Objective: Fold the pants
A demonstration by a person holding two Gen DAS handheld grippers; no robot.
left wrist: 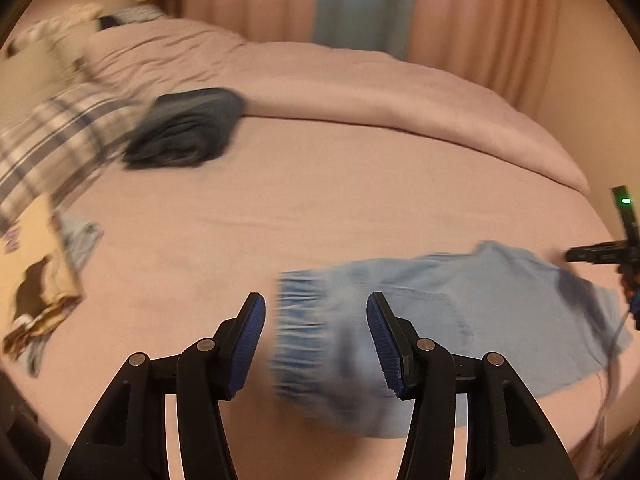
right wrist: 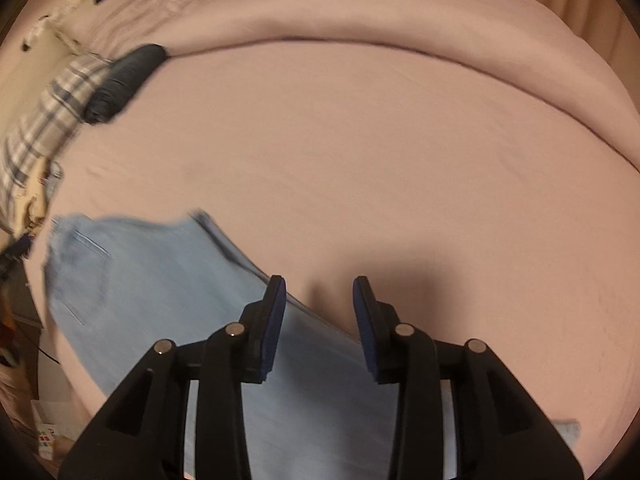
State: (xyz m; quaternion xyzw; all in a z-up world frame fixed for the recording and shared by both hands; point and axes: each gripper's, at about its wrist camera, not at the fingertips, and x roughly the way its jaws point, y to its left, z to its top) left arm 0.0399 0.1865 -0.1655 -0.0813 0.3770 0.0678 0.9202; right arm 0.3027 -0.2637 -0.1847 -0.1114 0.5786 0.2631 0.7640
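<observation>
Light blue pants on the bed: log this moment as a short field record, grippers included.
surface: pink bed sheet
target: light blue pants, lying on the sheet, elastic waistband toward the left gripper
left gripper: open, above the waistband, holding nothing
right gripper: open, over the edge of a pant leg, holding nothing
fold state: not yet folded small; exact layering unclear from blur
other clothing: dark folded garment beside a plaid cloth, far left
bedding: pink duvet bunched at the far side
</observation>
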